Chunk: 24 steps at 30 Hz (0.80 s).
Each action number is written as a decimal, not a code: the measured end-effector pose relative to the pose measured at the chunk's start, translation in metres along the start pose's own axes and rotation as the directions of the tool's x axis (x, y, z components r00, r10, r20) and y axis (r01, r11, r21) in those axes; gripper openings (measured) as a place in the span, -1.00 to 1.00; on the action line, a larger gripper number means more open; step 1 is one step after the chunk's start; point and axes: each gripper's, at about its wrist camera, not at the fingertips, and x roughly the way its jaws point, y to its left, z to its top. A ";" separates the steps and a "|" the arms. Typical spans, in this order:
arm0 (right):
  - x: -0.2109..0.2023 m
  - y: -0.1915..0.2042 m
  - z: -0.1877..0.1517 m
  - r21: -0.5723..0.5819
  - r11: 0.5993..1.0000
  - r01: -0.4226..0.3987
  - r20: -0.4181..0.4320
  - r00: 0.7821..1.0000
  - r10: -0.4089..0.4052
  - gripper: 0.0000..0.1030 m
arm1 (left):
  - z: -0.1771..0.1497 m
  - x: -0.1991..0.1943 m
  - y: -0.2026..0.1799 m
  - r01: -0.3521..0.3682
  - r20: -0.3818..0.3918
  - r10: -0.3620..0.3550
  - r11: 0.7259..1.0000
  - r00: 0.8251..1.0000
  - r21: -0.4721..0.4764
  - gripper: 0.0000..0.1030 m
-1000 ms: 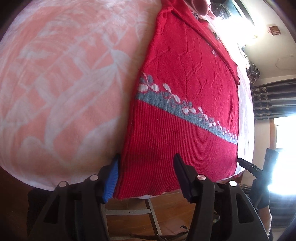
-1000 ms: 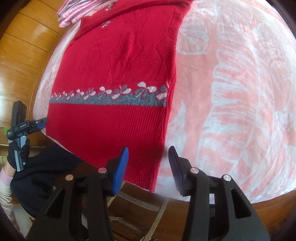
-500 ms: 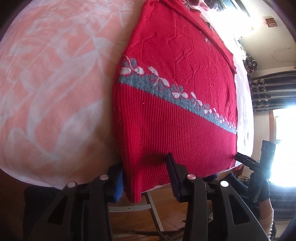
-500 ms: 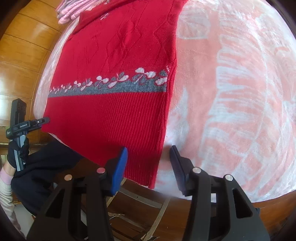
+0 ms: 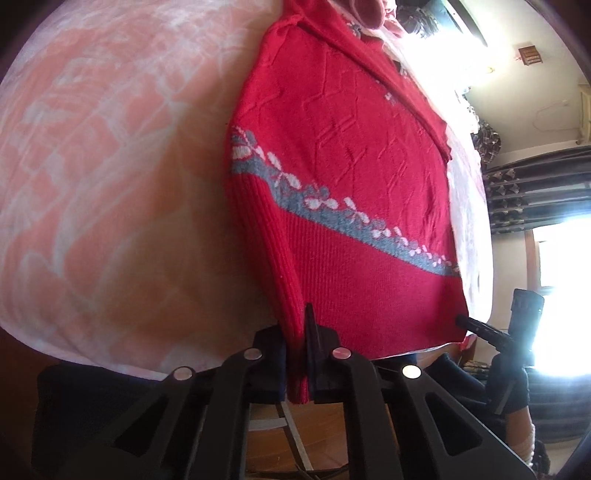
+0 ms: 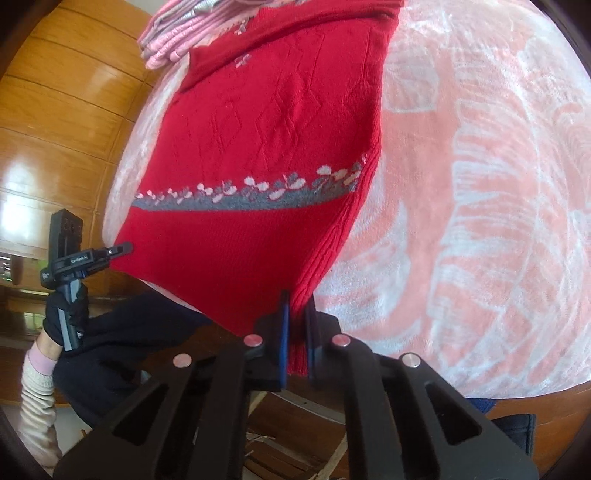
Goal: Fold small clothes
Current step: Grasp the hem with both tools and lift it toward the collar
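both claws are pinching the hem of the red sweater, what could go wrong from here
1. The left claw and right claw each pinch only a narrow bit of the red sweater at its hem corners; the knit may slip out when lifted.
2. A pink folded pile lies at the collar end; folding the hem that way could knock it.
3. The plush blanket may drag the knit, skewing the fold.

Wood panelling (image 6: 66, 122) lines one wall. Opposite, dark curtains (image 5: 532, 188) flank a glaring window (image 5: 561, 291). The floor (image 5: 325, 435) is wooden.

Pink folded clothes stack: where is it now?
Right wrist view, top left: the pink folded clothes stack sits beyond the red knitted sweater, near the wooden wall.
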 end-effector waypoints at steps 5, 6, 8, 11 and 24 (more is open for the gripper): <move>-0.031 -0.009 0.015 0.064 0.993 -0.102 0.090 0.991 0.096 -0.90 | 0.017 -0.025 -0.006 0.110 0.084 -0.108 0.994 0.991 -0.026 -0.86; -0.036 -0.011 0.020 0.076 0.990 -0.121 0.112 0.987 0.112 -0.90 | 0.022 -0.030 -0.007 0.125 0.101 -0.122 0.992 0.987 -0.032 -0.86; -0.047 -0.013 0.032 0.099 0.985 -0.143 0.152 0.980 0.127 -0.92 | 0.034 -0.036 -0.011 0.133 0.138 -0.127 0.991 0.982 -0.032 -0.86; -0.056 -0.021 0.055 0.141 0.977 -0.160 0.190 0.973 0.132 -0.92 | 0.059 -0.037 -0.017 0.133 0.174 -0.126 0.991 0.977 -0.032 -0.86; -0.017 -0.065 0.167 0.244 0.967 -0.074 0.173 0.984 0.032 -0.92 | 0.176 0.026 -0.014 0.102 0.224 -0.083 0.992 0.971 -0.071 -0.86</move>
